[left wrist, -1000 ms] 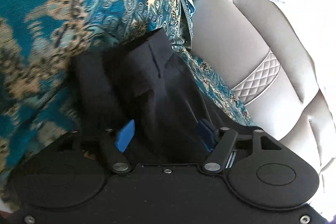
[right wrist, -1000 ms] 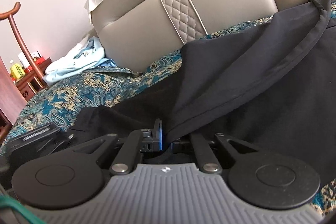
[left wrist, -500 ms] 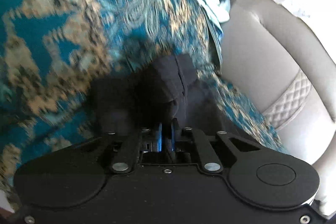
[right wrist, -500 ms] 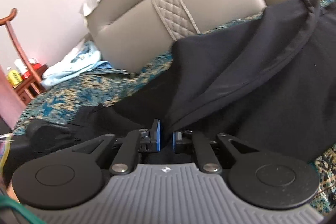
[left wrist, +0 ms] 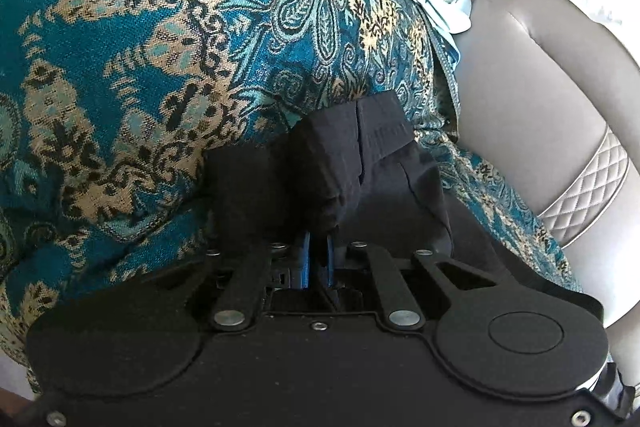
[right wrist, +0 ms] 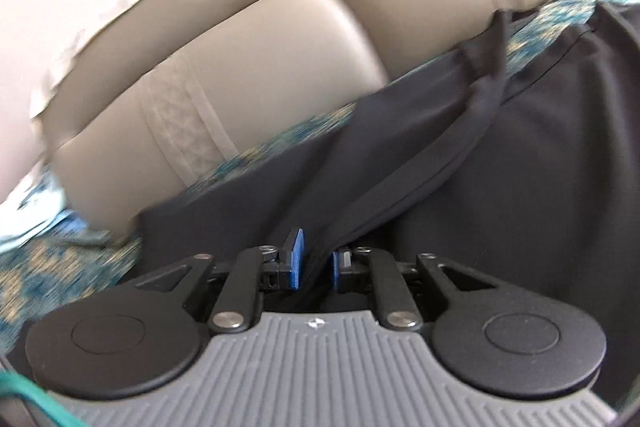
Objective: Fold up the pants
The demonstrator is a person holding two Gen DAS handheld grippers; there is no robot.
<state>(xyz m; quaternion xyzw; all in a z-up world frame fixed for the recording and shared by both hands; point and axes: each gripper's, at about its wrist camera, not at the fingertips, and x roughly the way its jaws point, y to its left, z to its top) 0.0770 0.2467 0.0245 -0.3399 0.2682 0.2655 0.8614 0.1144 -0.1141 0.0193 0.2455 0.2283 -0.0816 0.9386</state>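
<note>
Fold under way, not finished.
Left gripper (left wrist: 318, 259) clamps pants (left wrist: 360, 163) end; right gripper (right wrist: 316, 263), jaws just opening, hem between them, unpressed.

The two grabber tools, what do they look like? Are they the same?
Almost. The left gripper has an all-black flat body with two round discs, silver rivets and blue pads. The right gripper has the same black discs and blue pads, but a ribbed grey middle plate with a tiny white mark, and a green cord by its corner.
</note>
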